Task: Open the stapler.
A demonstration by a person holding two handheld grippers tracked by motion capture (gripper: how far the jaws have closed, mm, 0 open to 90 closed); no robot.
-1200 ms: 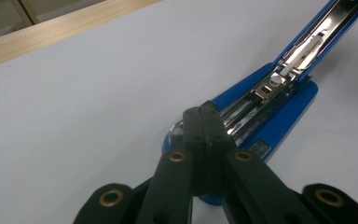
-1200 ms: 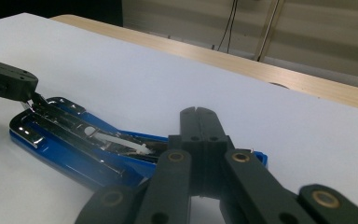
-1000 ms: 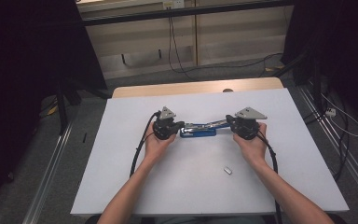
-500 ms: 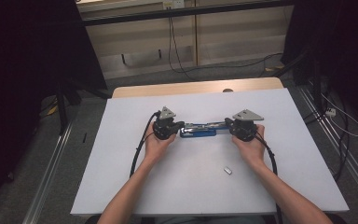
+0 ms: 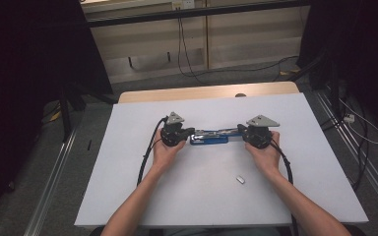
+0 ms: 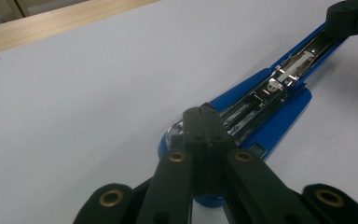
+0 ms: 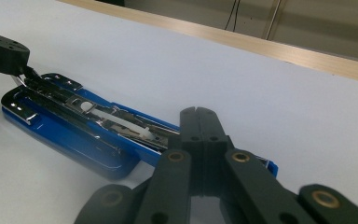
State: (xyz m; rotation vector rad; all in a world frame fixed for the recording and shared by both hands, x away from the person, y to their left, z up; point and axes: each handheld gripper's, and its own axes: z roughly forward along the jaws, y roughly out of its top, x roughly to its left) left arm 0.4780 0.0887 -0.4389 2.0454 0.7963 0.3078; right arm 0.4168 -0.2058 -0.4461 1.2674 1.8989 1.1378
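blue stapler (image 5: 209, 137) opened flat | left gripper (image 6: 203, 122) pinched together on it | right gripper (image 7: 199, 122) likewise

Stapler (image 6: 279, 116): glossy blue plastic shell, shiny metal magazine seen beyond the matt black fingers (image 6: 200, 135). Table (image 5: 300, 123): matt white, smooth.

Over the last second we see very little shift. Our hands drift slightly toward us and to the left, and the stapler (image 5: 209, 136) goes with them, held between the left gripper (image 5: 189, 132) and the right gripper (image 5: 240, 132). The right gripper sits a touch lower on the surface (image 5: 295, 123) than a second ago, so the line across both grippers looks more level.
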